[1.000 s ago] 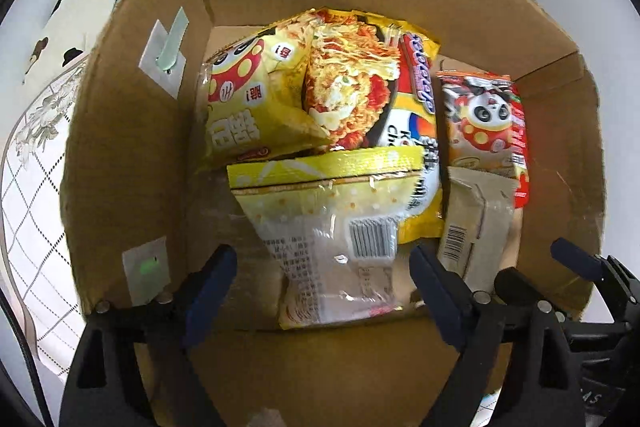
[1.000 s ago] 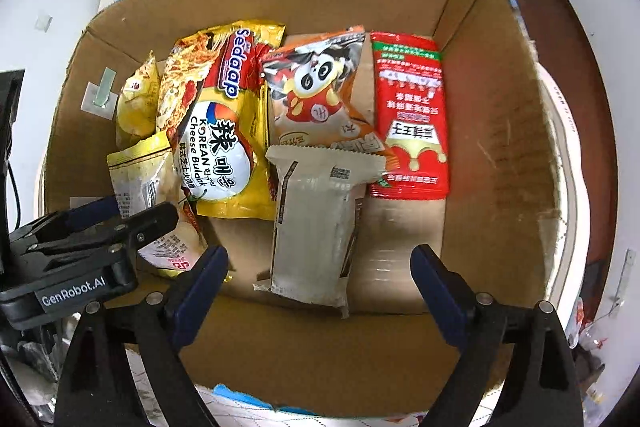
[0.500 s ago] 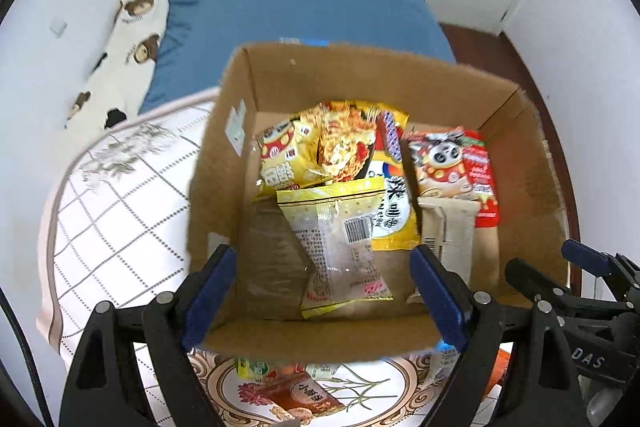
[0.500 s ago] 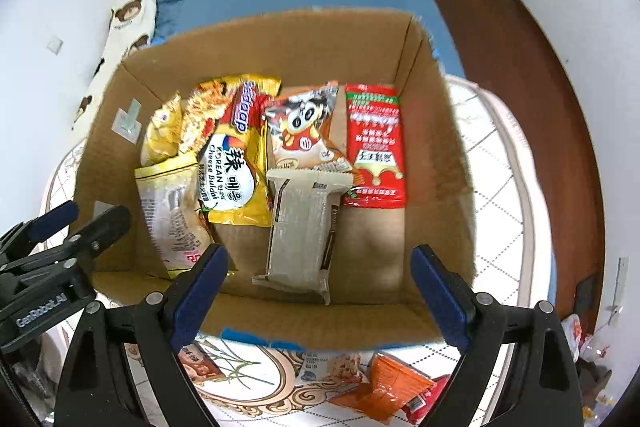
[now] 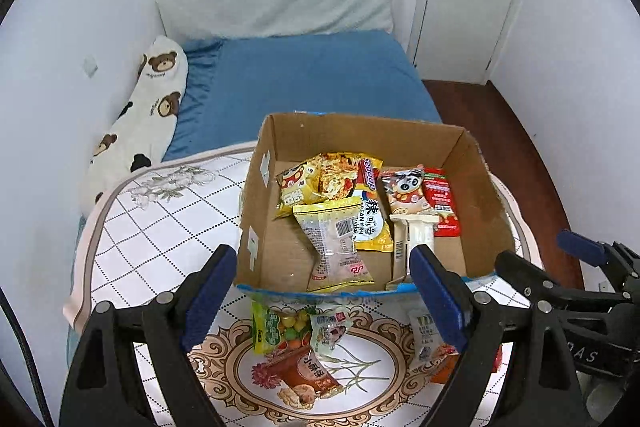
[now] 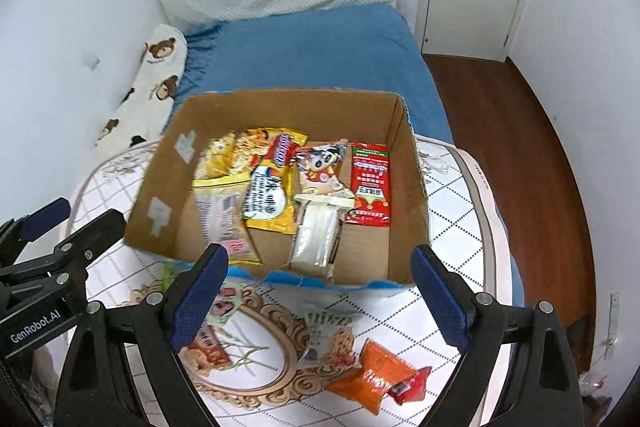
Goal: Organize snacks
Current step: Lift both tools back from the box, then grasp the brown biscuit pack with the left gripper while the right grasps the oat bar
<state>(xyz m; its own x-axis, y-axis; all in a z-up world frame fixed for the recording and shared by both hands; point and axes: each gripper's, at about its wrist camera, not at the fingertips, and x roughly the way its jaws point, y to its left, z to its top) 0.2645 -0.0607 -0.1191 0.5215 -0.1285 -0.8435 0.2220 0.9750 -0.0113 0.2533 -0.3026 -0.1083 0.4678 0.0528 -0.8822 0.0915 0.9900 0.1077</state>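
Overhead, the left gripper [image 5: 322, 293] and the right gripper [image 6: 320, 291] both hang with jaws apart and nothing between them, above the near edge of the cardboard box [image 5: 486, 195]. Inside the box lie the sorted snack packets [image 5: 362, 211], flat on its floor, while loose packets [image 6: 340, 347] rest on the patterned cloth [image 5: 152, 227] just before it, on the bed [image 5: 312, 79]

Patterned mat [image 5: 160, 227] (bears box [image 5: 480, 195], snacks [image 5: 300, 331]).
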